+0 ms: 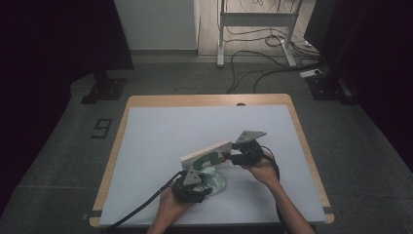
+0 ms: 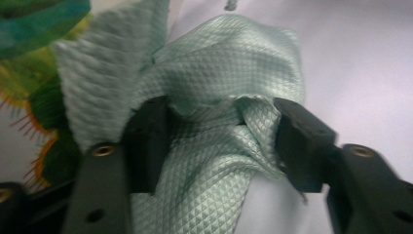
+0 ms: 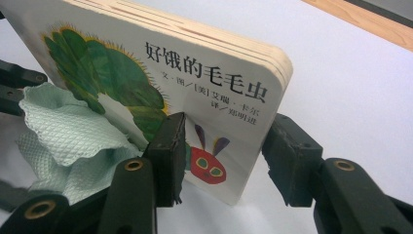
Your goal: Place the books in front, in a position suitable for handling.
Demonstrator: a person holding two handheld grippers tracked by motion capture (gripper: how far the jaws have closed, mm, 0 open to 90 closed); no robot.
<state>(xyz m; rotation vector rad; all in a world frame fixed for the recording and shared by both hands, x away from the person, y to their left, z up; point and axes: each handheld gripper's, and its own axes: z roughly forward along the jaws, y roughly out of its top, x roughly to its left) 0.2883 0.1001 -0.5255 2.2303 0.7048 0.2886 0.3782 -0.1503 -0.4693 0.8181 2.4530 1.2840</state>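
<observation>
My right gripper (image 3: 226,156) is shut on the lower corner of a thick board book (image 3: 214,78) with a green caterpillar and Chinese title on its cover. In the high view the book (image 1: 207,152) is held tilted above the table's middle, with the right gripper (image 1: 229,157) at its right end. A pale green waffle-weave cloth (image 2: 229,63) lies bunched under the book's near side. My left gripper (image 2: 221,139) is shut on a gathered fold of it, both pads against the fabric. From above, the cloth (image 1: 214,181) shows just right of the left gripper (image 1: 202,176).
A white mat (image 1: 195,122) covers most of the wooden table (image 1: 209,99); its bare far and side parts lie around the hands. Beyond the table are grey floor, loose cables (image 1: 263,63) and a white desk frame (image 1: 255,19).
</observation>
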